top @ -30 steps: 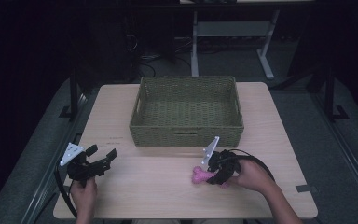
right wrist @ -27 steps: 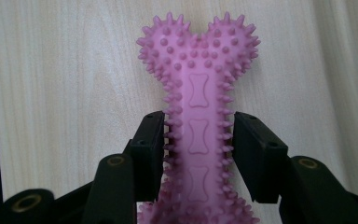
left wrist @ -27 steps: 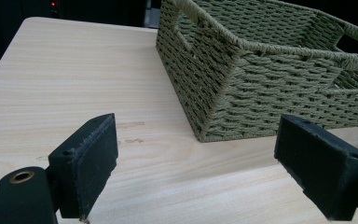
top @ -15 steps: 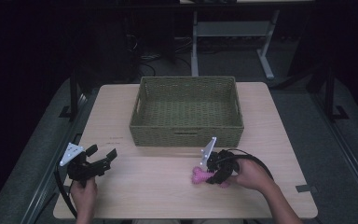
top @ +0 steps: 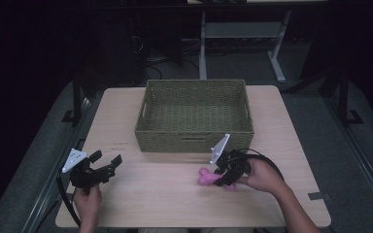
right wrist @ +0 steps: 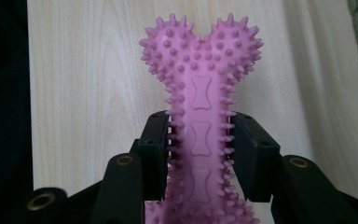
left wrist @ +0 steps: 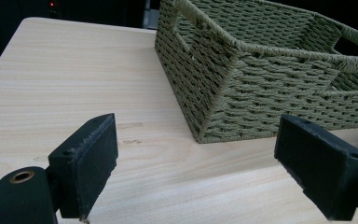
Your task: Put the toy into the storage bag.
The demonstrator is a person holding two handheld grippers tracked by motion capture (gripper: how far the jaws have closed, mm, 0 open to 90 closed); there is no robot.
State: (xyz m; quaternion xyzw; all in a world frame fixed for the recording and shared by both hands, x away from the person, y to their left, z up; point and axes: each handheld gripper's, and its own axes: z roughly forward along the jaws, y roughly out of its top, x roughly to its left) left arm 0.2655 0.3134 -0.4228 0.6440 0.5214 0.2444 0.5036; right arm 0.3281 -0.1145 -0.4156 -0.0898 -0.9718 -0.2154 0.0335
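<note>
A pink spiky bone-shaped toy (top: 205, 178) lies low over the wooden table (top: 150, 199), in front of the green woven basket (top: 194, 137). My right gripper (top: 218, 176) is shut on its shaft; in the right gripper view the two black pads (right wrist: 154, 140) press the toy (right wrist: 200, 60) from both sides, its knobbed end pointing away. My left gripper (top: 107, 161) rests at the table's front left, held by a hand. Its jaws stand wide open with nothing between them. In the left gripper view the left gripper (left wrist: 196, 158) faces the basket's near corner (left wrist: 223, 107).
The basket (left wrist: 279, 79) sits at the table's middle back and looks empty inside. Bare tabletop lies between the two grippers. Dark floor, a desk frame (top: 238, 34) and cables lie beyond the table's far edge.
</note>
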